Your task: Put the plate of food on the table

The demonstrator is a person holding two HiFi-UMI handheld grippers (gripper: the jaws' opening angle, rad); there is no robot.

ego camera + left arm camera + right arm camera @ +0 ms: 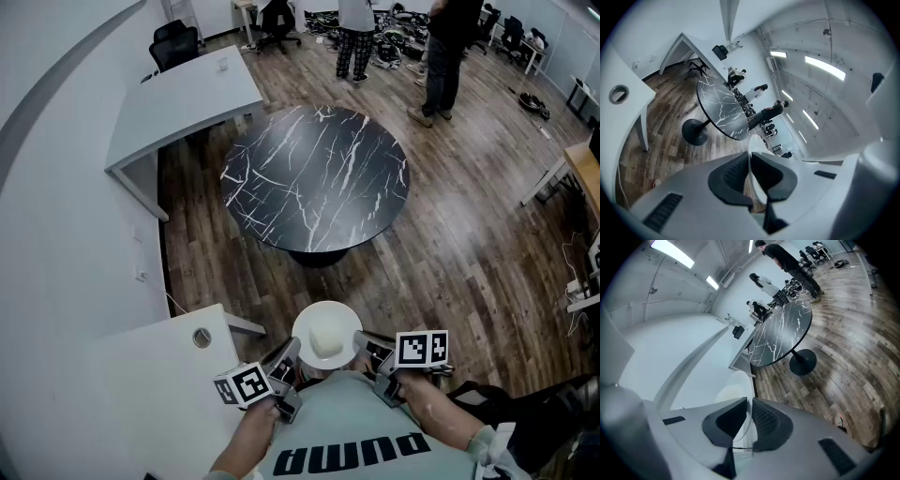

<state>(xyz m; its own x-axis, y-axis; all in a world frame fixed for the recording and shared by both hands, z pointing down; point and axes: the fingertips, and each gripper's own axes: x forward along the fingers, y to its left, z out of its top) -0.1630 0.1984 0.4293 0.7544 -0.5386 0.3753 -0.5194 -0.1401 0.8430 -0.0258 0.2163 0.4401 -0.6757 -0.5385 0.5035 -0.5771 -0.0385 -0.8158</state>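
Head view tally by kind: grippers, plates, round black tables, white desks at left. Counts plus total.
grippers: 2, left gripper and right gripper
plate: 1, clamped by both
round black table: 1
white desks: 2, far desk and near desk
total: 6

Round white plate point(341, 312), level in the air, clamped at both side rims, bearing a pale lump of food point(326, 337). Hangs well short of the round, black, white-veined table point(314, 178).

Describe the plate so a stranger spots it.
From the round black table, look nearer the camera. The plate hangs over the wood floor, left claw and right claw pinching opposite rims. It is the only white round dish, heaped with pale food.
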